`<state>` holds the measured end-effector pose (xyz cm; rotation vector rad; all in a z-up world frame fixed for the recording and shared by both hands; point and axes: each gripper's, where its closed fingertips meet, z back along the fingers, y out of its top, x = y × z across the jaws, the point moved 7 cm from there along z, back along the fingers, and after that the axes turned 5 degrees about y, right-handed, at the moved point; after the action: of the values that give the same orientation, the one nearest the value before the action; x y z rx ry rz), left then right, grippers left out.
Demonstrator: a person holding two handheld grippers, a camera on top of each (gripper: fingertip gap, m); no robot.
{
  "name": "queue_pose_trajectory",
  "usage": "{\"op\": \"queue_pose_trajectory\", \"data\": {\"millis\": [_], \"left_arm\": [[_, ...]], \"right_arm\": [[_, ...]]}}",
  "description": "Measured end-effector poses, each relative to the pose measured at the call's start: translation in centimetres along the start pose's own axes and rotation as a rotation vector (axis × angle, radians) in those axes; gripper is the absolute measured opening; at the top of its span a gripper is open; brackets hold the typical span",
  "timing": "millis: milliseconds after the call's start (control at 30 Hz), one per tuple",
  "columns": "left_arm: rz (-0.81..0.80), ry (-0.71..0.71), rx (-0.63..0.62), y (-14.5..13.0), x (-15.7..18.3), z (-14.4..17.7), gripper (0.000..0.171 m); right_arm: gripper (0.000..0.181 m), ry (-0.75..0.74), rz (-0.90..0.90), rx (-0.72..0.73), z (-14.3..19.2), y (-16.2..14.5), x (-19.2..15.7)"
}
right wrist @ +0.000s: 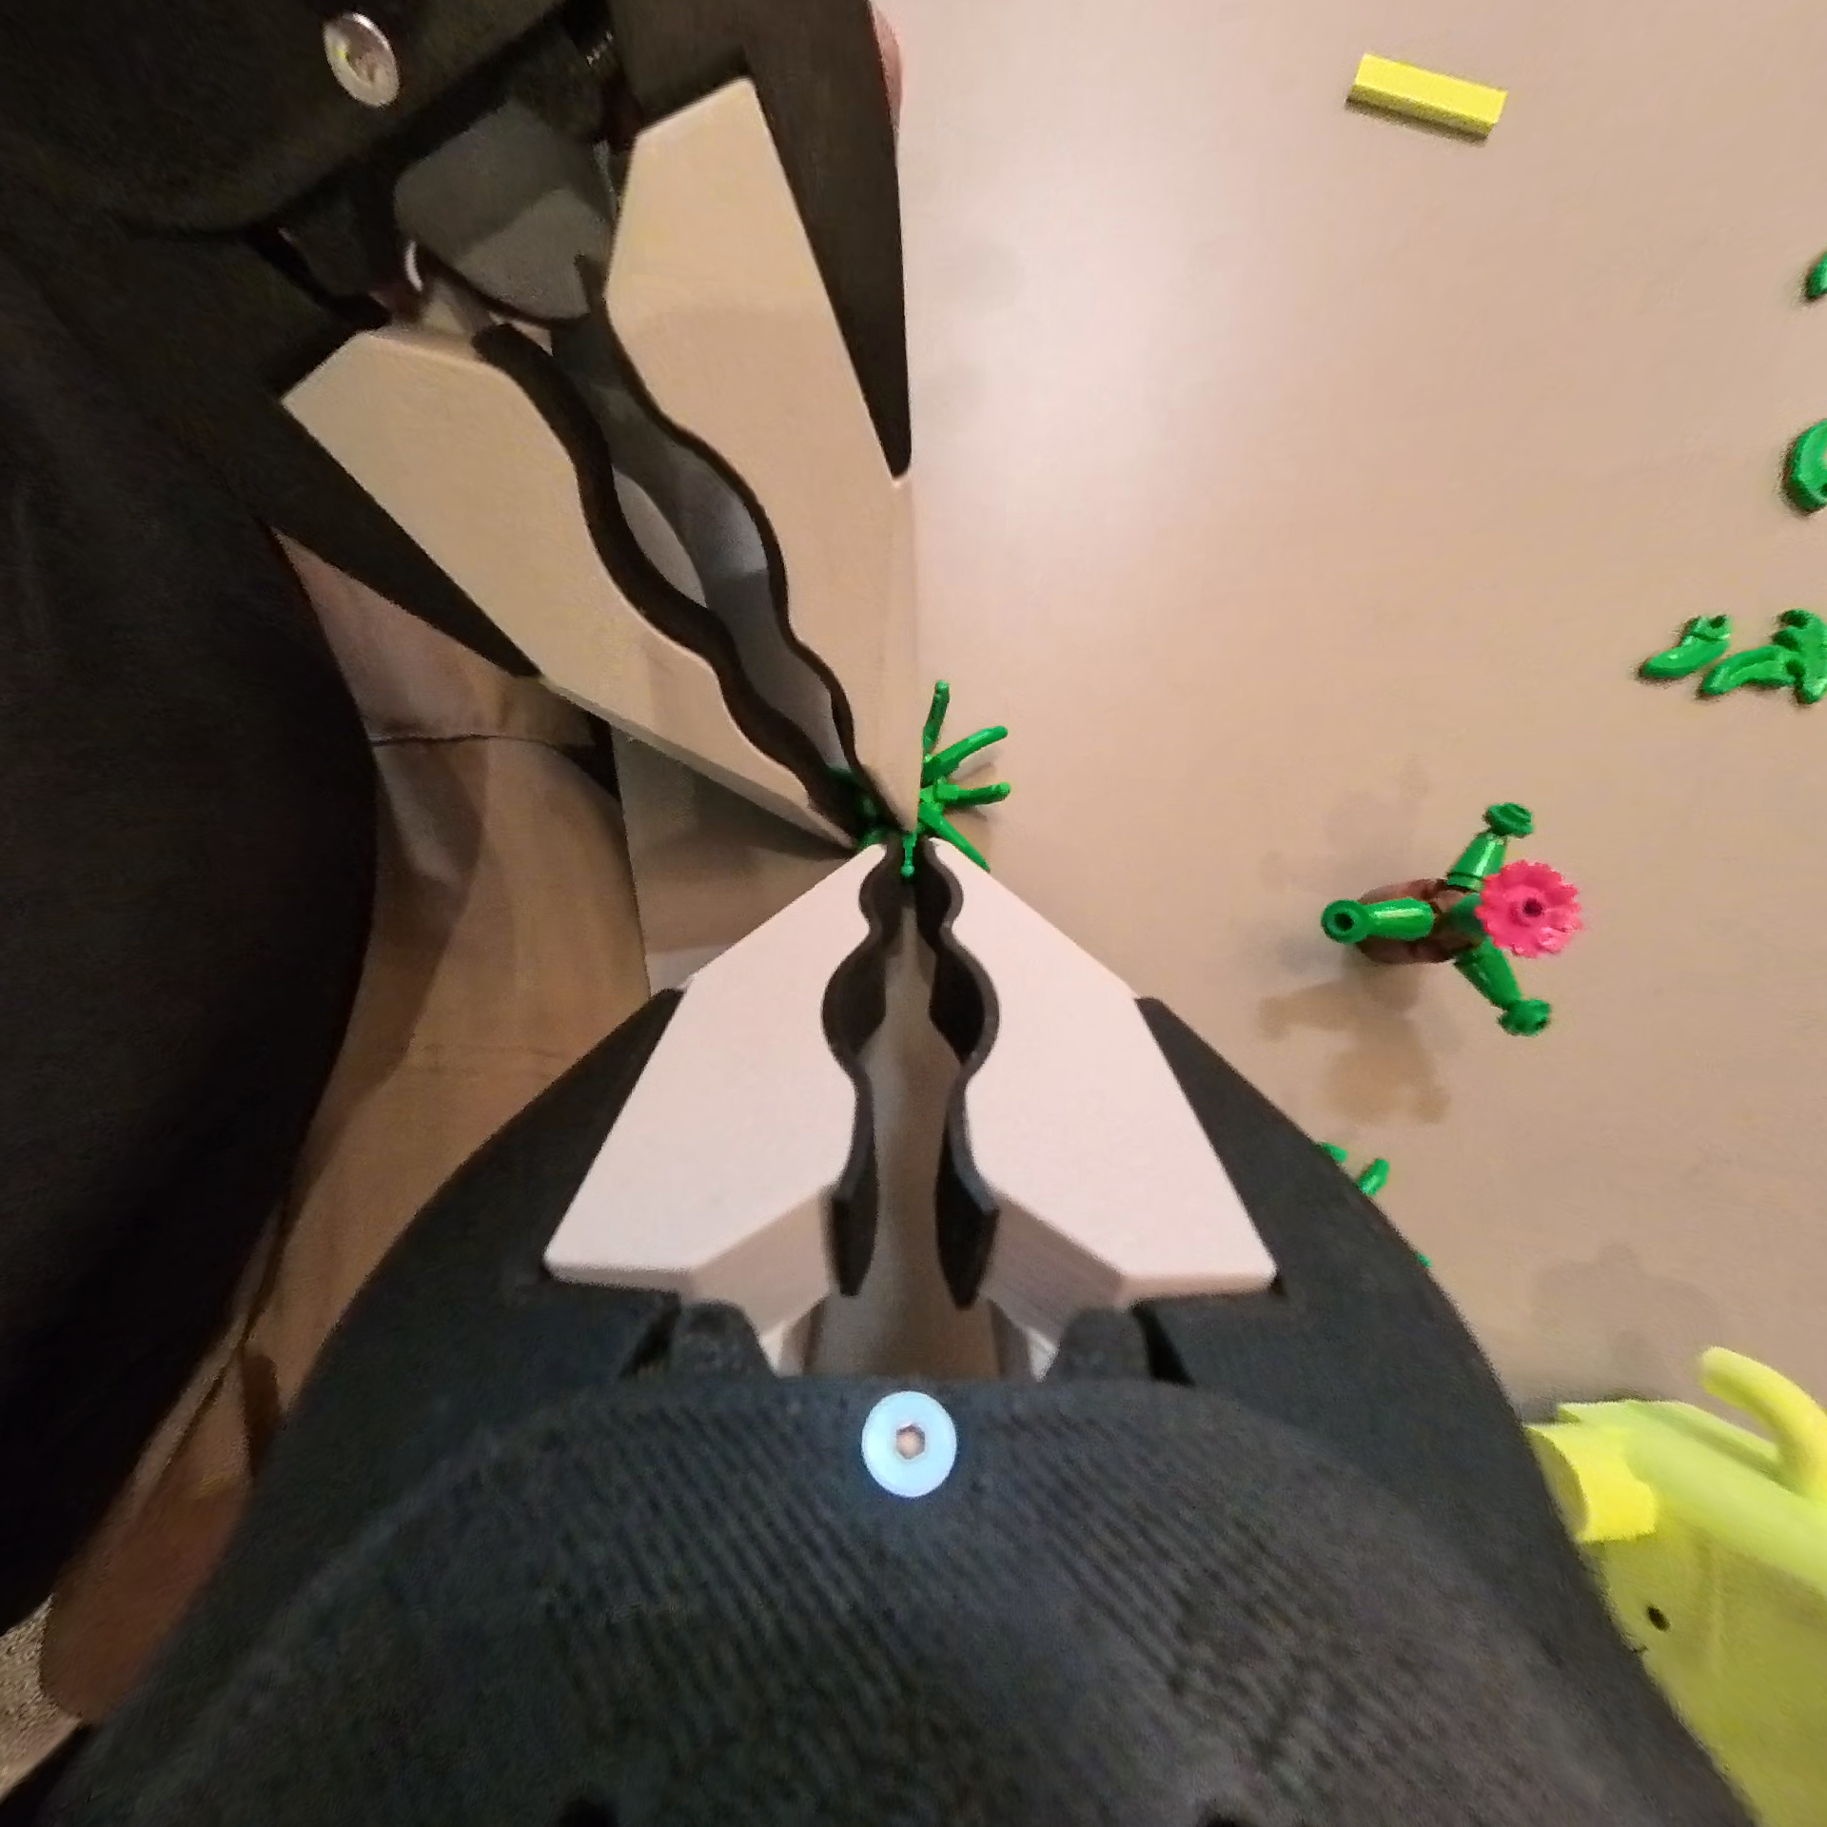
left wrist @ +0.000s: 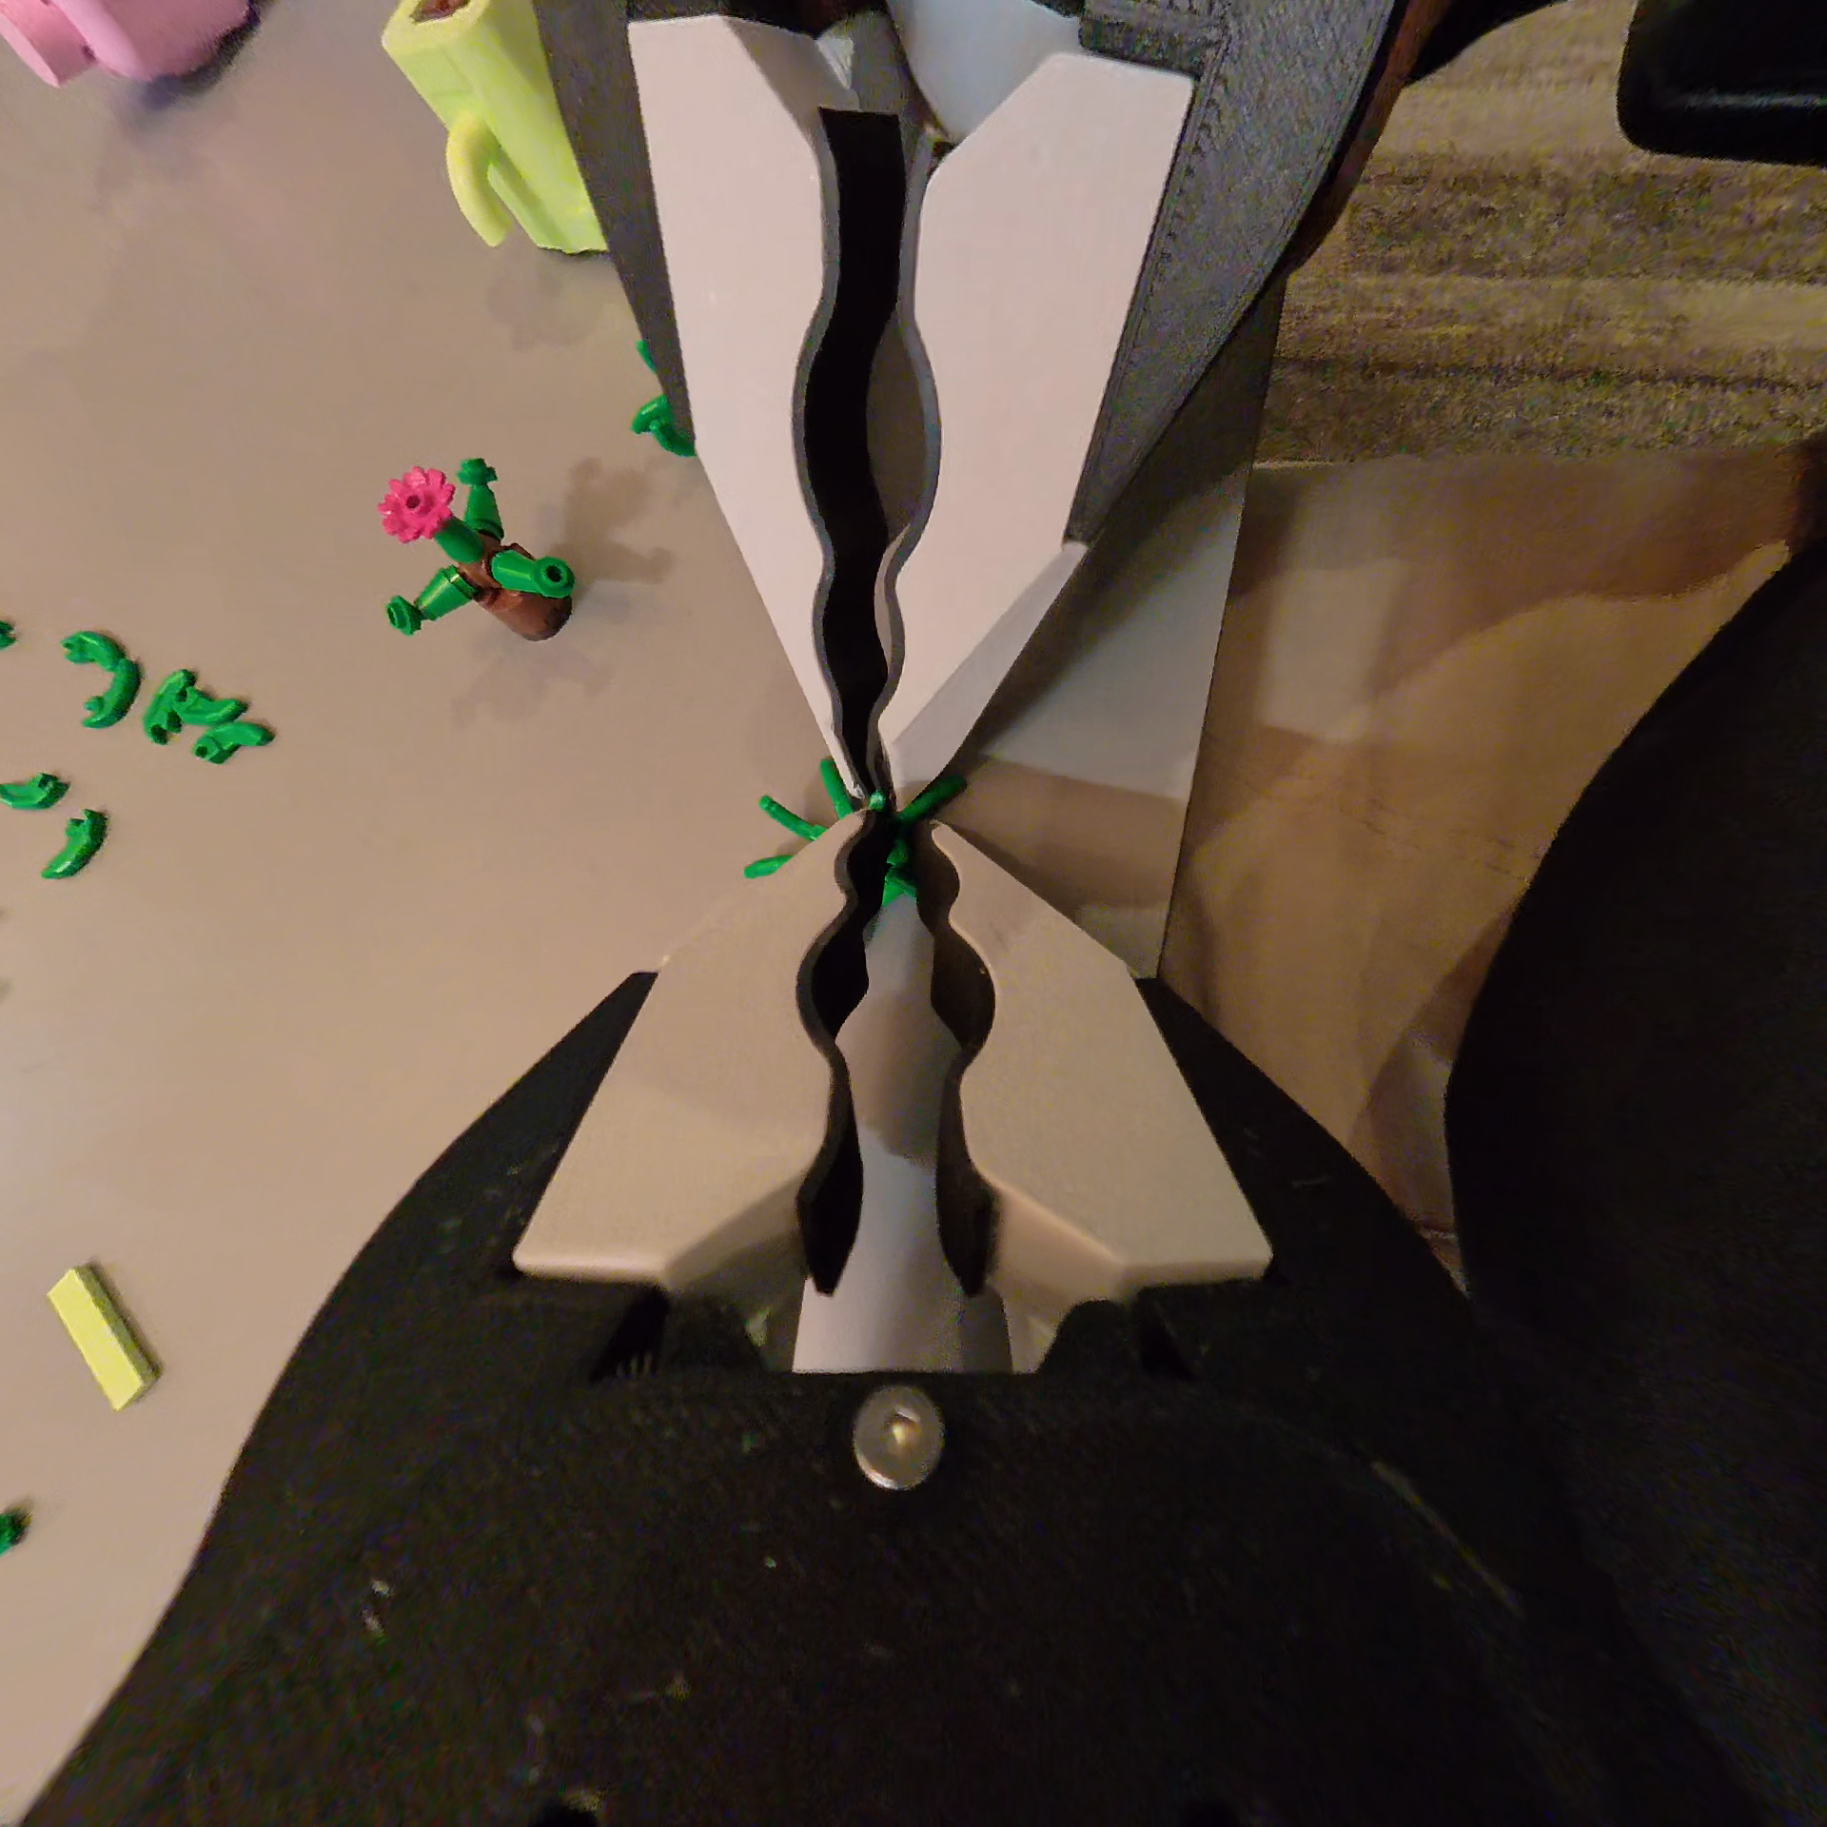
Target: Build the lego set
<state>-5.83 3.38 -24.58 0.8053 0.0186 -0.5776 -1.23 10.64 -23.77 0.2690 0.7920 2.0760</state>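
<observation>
A green spiky plant piece (left wrist: 791,819) is held between both grippers above the table's edge. My left gripper (left wrist: 883,840) is shut on its lower part. My right gripper (left wrist: 872,769) comes in from the top of the left wrist view, tip to tip with the left one. In the right wrist view my right gripper (right wrist: 905,875) is shut on the plant piece's (right wrist: 954,781) stem, and the left gripper (right wrist: 860,826) meets it from the upper left. A small build of a brown base, green stems and a pink flower (left wrist: 475,564) (right wrist: 1443,910) lies on the table.
Several loose green leaf pieces (left wrist: 188,712) (right wrist: 1760,662) and a yellow-green tile (left wrist: 104,1335) (right wrist: 1429,94) lie on the beige table (left wrist: 346,989). A lime container (left wrist: 494,129) (right wrist: 1700,1542) and a pink object (left wrist: 119,35) stand farther off. The table's edge (left wrist: 1211,692) runs beside the grippers. The tips of both grippers are at nearly the same place. The pink flower (right wrist: 1443,910) sits 9 cm or so from the ends of my right fingers. Look for it in the left wrist view (left wrist: 483,566) too.
</observation>
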Motion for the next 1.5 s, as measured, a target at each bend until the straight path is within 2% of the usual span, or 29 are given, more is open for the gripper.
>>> {"op": "queue_pose_trajectory", "data": {"millis": [167, 367, 600, 933, 1200, 1500], "left_arm": [[0.031, -0.064, 0.034, 0.2, 0.5, 0.3, 0.014], [0.028, -0.03, 0.068, 0.3, 0.0, 1.6, 0.011], [0.048, -0.047, 0.039, -0.4, 0.1, 1.8, 0.01], [0.008, -0.06, -0.029, -0.4, 0.4, 1.3, 0.002], [0.051, -0.126, -0.065, -0.2, 0.2, 1.2, 0.0], [0.082, -0.168, -0.075, -0.2, 0.0, 1.1, 0.0]], "right_arm": [[0.0, -0.019, -0.012, 0.039, 0.0, -0.4, -0.1], [0.0, -0.019, -0.049, 0.108, -0.1, -0.9, -0.1], [0.0, -0.01, -0.036, 0.112, 0.1, -1.1, -0.4], [0.0, 0.049, 0.1, 0.079, 0.0, -0.9, -0.7], [0.001, 0.0, 0.353, 0.022, 0.0, -0.8, -1.1], [0.001, 0.058, 0.402, 0.018, 0.0, -0.6, -0.7]]}}
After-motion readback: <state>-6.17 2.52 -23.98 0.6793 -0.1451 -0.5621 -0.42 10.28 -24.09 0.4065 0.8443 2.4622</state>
